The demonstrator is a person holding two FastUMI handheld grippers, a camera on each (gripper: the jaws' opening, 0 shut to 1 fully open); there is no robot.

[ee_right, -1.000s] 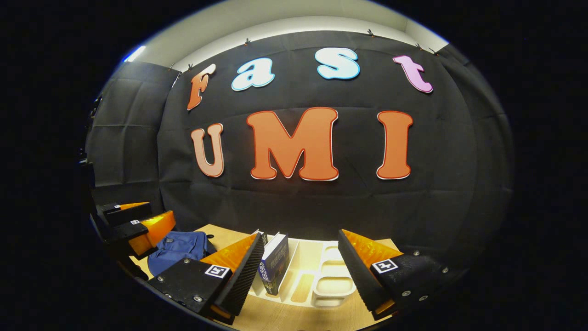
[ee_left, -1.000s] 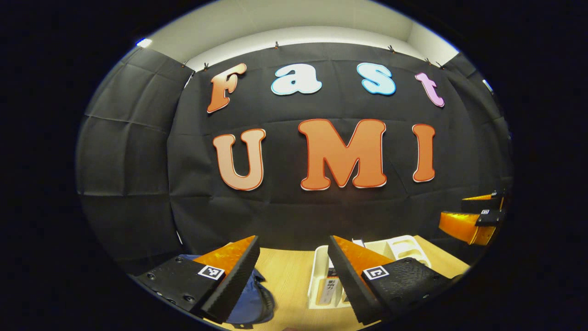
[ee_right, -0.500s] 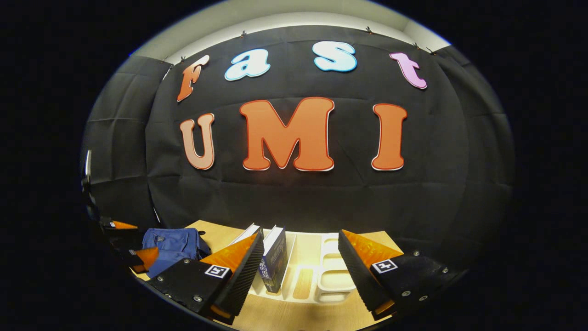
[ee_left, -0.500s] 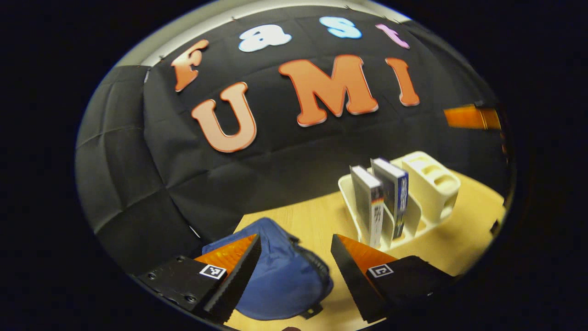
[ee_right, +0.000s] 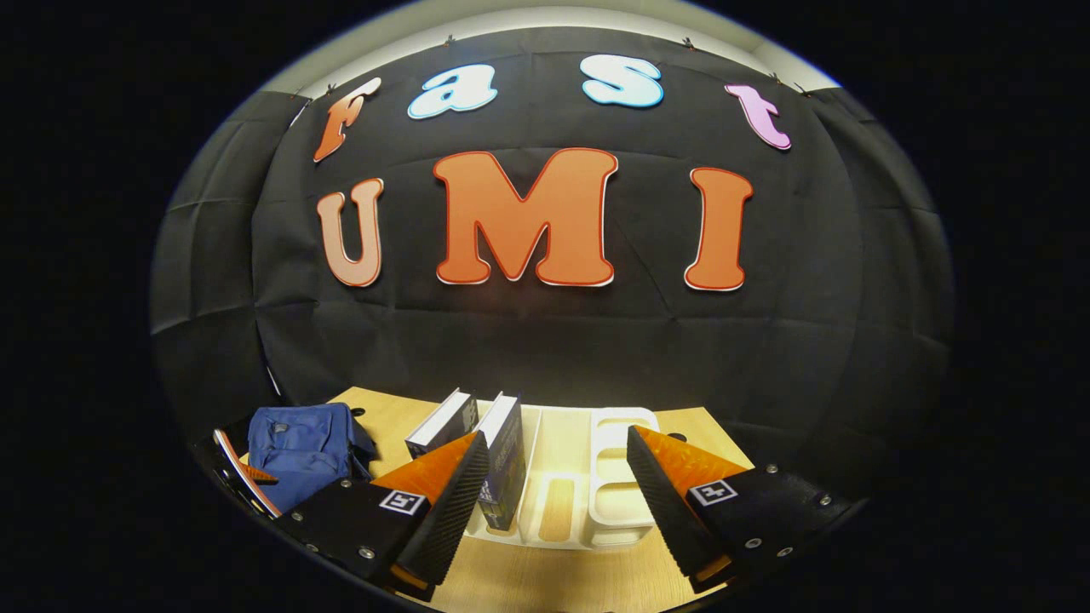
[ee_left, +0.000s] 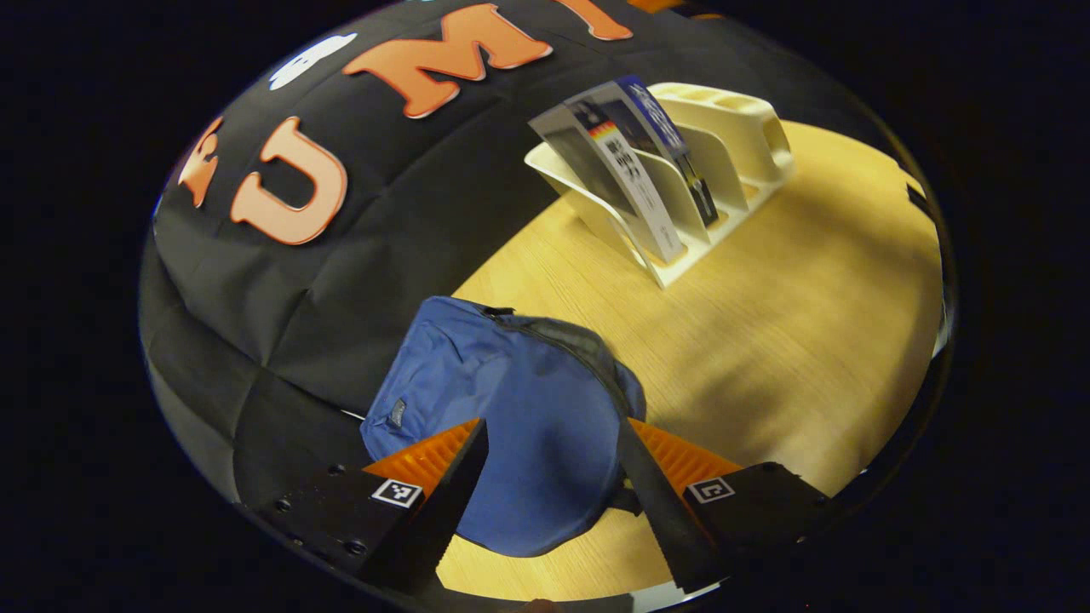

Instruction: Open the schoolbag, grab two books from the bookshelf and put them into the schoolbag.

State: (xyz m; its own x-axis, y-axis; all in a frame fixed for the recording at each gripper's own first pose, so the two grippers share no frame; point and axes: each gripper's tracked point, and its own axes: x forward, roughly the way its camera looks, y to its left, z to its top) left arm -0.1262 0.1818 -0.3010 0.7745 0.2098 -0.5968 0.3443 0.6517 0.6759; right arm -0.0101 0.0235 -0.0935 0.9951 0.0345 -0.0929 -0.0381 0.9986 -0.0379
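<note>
We see the left gripper (ee_left: 549,481) has tipped down over the last second from facing the wall to hanging over the soft blue fabric schoolbag (ee_left: 502,409), jaws wide, bag between them but not gripped. So we judge opening the bag is the step starting; its dark zipper runs along the upper edge and looks closed. Light wood-grain bench (ee_left: 792,315) carries everything. The cream moulded plastic bookshelf with slanted slots (ee_left: 732,128) sits well apart from the bag, holding two glossy hard-edged books (ee_left: 630,162) leaning in adjacent slots. The right gripper (ee_right: 553,498) has barely shifted, jaws wide, empty, pointed at the shelf.
</note>
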